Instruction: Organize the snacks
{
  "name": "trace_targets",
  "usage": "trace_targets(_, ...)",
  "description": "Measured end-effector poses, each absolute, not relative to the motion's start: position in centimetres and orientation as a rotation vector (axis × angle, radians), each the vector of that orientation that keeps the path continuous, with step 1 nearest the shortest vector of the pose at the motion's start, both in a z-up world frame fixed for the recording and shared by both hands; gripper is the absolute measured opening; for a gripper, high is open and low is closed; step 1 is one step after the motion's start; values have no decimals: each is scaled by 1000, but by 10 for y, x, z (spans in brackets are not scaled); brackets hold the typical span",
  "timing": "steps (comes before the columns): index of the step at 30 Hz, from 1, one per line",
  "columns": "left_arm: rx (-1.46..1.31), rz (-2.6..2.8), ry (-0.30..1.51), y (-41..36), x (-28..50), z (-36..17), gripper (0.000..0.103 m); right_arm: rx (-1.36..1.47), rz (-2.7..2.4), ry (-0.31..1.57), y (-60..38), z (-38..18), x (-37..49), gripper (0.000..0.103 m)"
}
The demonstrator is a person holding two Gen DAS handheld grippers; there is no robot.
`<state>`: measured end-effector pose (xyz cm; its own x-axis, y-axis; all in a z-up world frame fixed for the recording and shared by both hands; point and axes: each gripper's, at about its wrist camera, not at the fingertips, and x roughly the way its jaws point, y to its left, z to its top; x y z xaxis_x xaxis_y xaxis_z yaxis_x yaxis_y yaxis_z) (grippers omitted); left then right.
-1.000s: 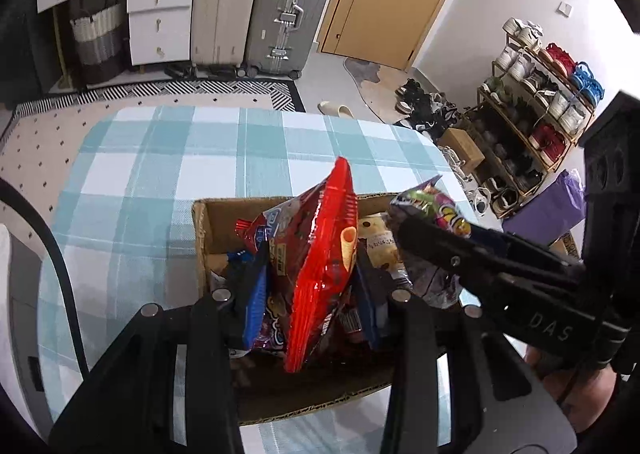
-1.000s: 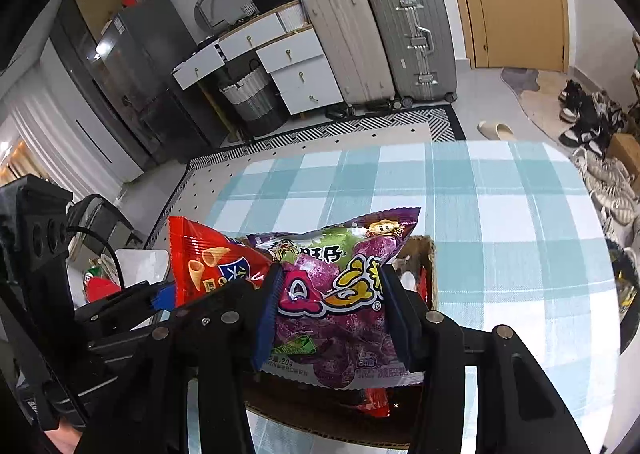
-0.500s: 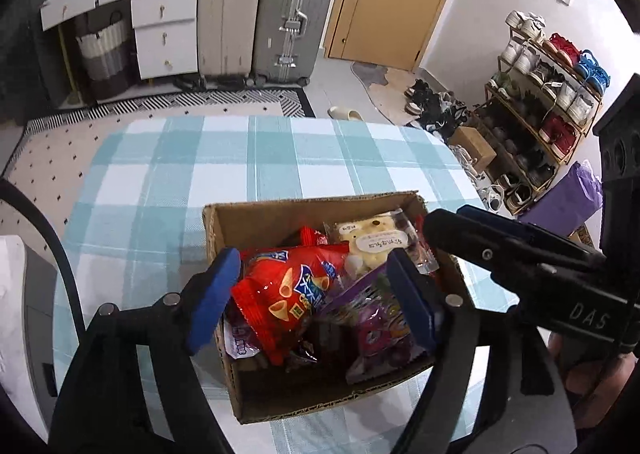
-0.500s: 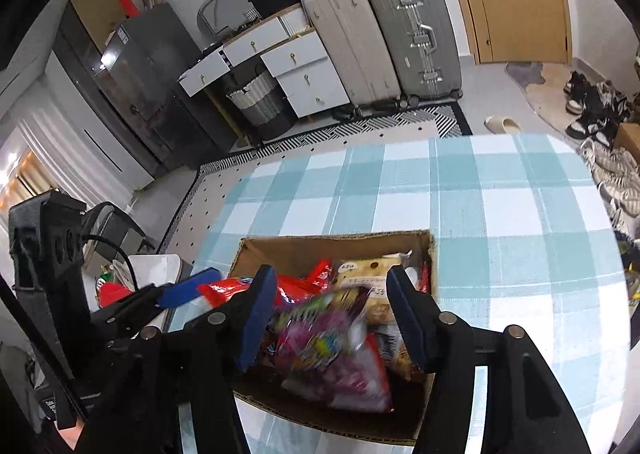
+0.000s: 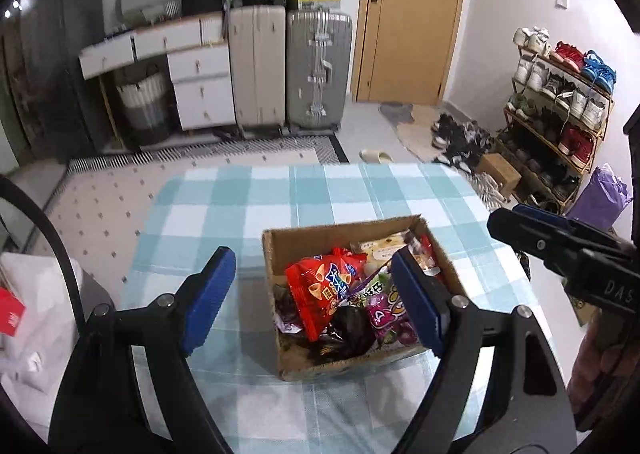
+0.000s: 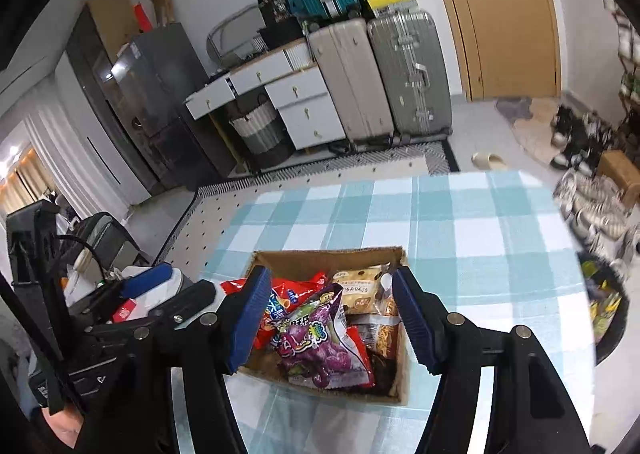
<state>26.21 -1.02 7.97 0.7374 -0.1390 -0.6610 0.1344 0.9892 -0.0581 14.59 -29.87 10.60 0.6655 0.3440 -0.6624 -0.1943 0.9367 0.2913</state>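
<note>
- Left hand-held gripper [image 5: 312, 294]: spread wide and empty above the worktop [image 5: 240, 222], no longer clamped on the red chip bag [image 5: 320, 290] as a second before.
- Red chip bag: dropped into the left part of the cardboard box [image 5: 340, 368], lying flat on top of the pile.
- Purple grape candy bag [image 6: 316, 338]: likewise released, lying just right of the red one, overlapping it.
- Right hand-held gripper [image 6: 332, 314]: also wide and empty, pulled back above the box.
- Judged from this: both packets stowed, nothing loose seen on the cloth, task likely near its end.
- Counted: one box, two grippers, one red bag, one purple bag, one beige pastry packet [image 6: 356, 290]; further packets underneath, number impossible to tell.
</note>
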Motion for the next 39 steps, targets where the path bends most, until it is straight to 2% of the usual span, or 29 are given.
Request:
trace_targets(10, 47, -101, 559, -10, 170, 160, 86, 96, 347, 619, -285, 179, 64, 65)
trace_targets(11, 58, -95, 542, -11, 160, 166, 88, 93, 349, 603, -285, 186, 55, 67)
trace_targets(13, 71, -86, 510, -13, 137, 177, 96, 88, 347, 560, -283, 199, 36, 79)
trace_targets(14, 74, -85, 490, -13, 124, 183, 102, 85, 345, 530, -283, 205, 25, 80)
trace_targets(17, 95, -85, 443, -15, 90, 196, 102, 83, 342, 443, -285, 219, -9, 82)
trace_targets(25, 127, -14, 305, 8, 0, 221, 102, 70, 349, 349, -299, 230, -75, 96)
trace_targets(31, 32, -11, 315, 40, -35, 215, 102, 27, 333, 340, -317, 218, -106, 101)
trace_targets(39, 78, 26, 305, 60, -33, 162, 102, 103, 296, 302, -344, 179, -129, 102)
